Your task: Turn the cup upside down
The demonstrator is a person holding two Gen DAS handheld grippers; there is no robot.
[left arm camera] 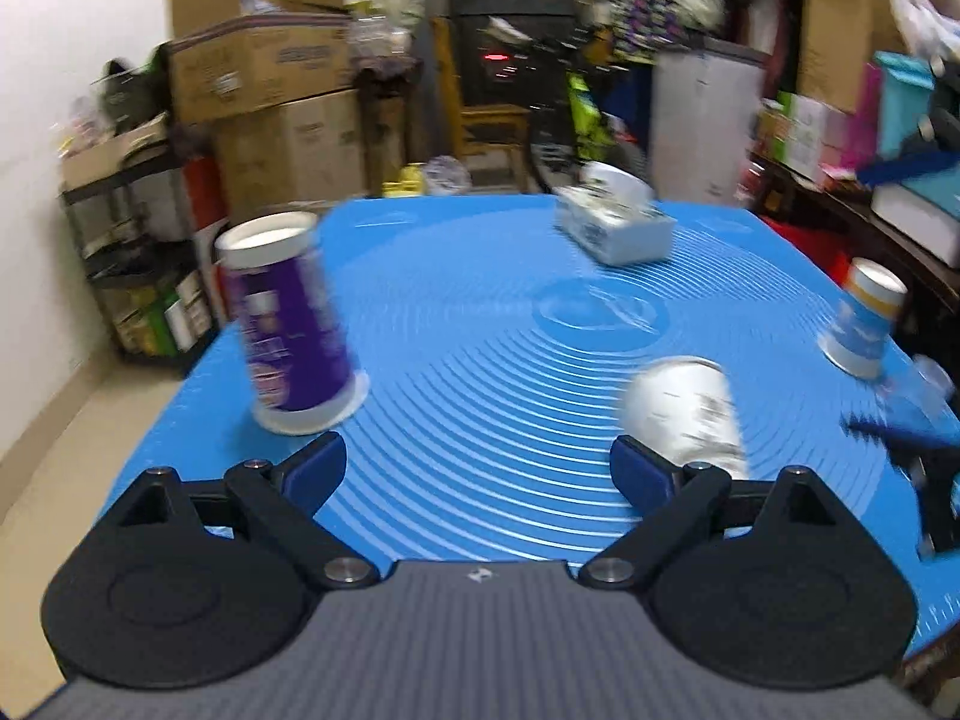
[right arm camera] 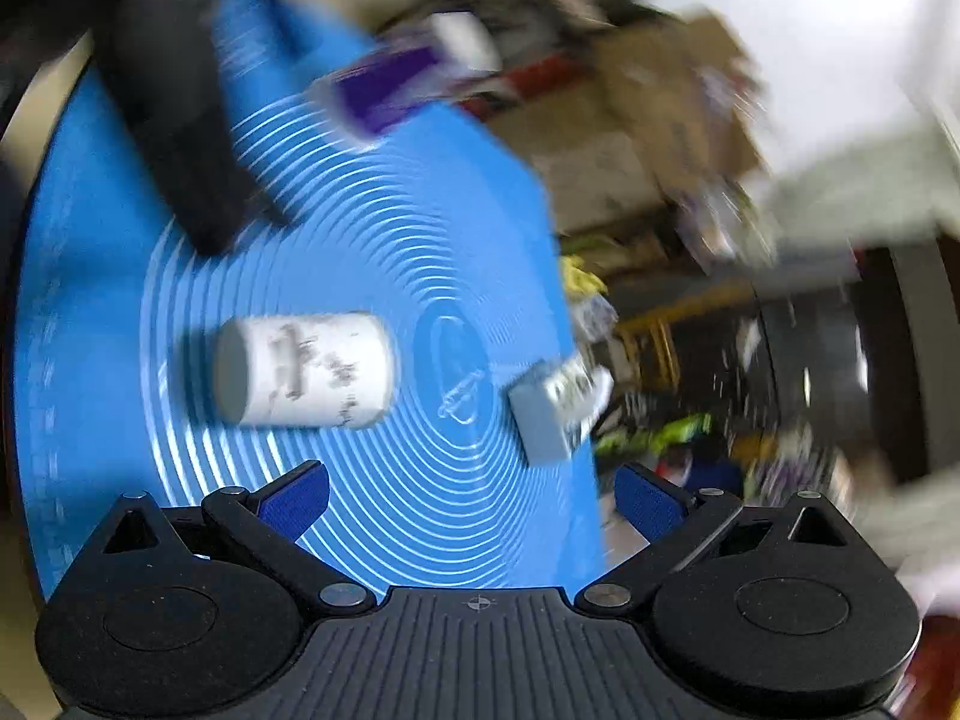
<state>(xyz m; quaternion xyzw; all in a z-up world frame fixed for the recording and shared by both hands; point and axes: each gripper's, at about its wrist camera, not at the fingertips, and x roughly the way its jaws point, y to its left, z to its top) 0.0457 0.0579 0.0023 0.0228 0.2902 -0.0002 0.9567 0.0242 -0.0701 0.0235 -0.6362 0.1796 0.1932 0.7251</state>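
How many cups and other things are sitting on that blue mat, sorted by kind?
Cups: 3 (purple cup, white cup, blue-and-white cup)
Tissue boxes: 1 (tissue box)
Total: 4 things on the blue mat. A blurred object at the mat's right edge is too unclear to count.

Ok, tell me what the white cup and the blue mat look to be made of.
White cup: probably paper, matte, with a printed wall; blur leaves it unsure.
Blue mat: seemingly silicone or soft rubber, smooth with a slight sheen, lying flat and printed with white concentric rings.
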